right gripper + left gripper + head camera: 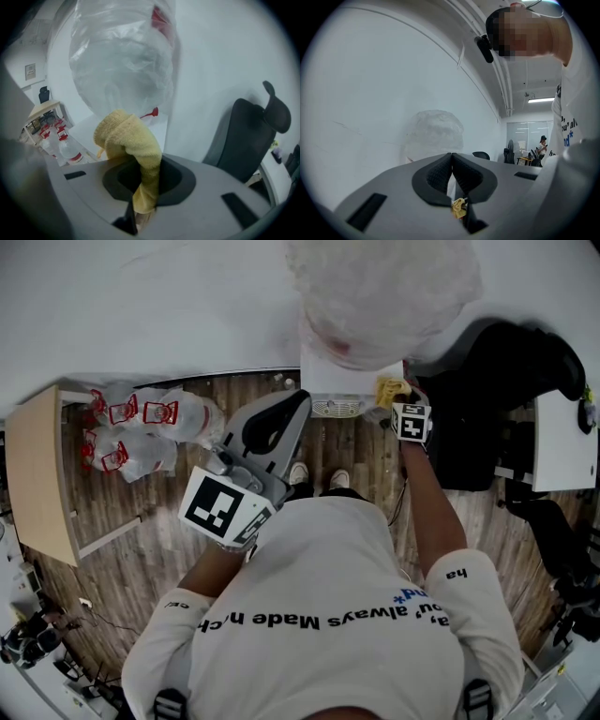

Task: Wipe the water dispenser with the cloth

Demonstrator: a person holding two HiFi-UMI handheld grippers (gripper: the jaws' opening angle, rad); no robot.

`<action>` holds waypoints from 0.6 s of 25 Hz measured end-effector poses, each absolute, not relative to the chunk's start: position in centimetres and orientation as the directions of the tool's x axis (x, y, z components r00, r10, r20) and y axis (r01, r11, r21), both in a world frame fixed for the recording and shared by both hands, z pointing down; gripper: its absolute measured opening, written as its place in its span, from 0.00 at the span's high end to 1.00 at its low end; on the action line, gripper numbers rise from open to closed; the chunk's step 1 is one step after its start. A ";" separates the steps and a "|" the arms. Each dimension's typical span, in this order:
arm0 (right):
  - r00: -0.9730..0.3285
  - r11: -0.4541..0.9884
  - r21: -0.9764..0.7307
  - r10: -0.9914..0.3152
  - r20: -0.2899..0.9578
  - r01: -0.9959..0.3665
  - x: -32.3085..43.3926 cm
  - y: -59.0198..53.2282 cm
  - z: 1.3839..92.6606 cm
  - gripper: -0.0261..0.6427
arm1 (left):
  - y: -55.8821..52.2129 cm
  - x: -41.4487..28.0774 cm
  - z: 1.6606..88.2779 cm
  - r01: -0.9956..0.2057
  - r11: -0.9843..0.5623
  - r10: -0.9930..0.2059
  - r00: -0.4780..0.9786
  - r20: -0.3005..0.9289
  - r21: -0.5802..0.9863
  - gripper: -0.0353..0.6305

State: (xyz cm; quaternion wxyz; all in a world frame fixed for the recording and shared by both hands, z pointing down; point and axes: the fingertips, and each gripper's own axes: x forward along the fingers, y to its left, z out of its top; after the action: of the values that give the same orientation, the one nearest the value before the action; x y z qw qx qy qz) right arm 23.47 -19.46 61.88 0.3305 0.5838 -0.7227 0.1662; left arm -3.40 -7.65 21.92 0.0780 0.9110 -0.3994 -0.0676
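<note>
R claw point(140, 180): 1 cloth point(129, 136), prob. on dispenser point(328, 371).

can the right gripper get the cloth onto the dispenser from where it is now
Probably yes. The right gripper, shut on the cloth, is close by the top of the dispenser, just under the bottle. Nothing shows between the cloth and the white casing.

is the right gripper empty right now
No, the right gripper is shut on a yellow cloth, which bunches up above its jaws.
</note>
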 end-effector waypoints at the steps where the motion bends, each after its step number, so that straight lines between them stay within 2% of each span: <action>1: -0.107 0.273 0.157 -0.748 0.655 -0.949 22.7 -19.2 61.2 0.87 | -7.6 -3.5 22.0 -0.718 -0.667 -0.740 0.670 -0.060 0.197 0.92; 9: -0.199 0.339 0.171 -0.816 0.543 -0.925 15.1 -17.3 56.8 0.87 | -7.5 -4.2 22.4 -0.726 -0.656 -0.748 0.661 -0.050 0.206 0.92; 15: -0.301 0.456 0.182 -0.789 0.536 -0.871 7.7 -15.6 56.3 0.87 | -7.1 -5.0 22.5 -0.735 -0.646 -0.757 0.652 -0.047 0.206 0.92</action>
State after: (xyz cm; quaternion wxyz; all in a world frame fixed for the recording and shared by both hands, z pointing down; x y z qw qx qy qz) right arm 7.75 -15.63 56.30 0.2878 0.5165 -0.8033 0.0716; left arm -4.96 -7.15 22.53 0.0845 0.9050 -0.4120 -0.0642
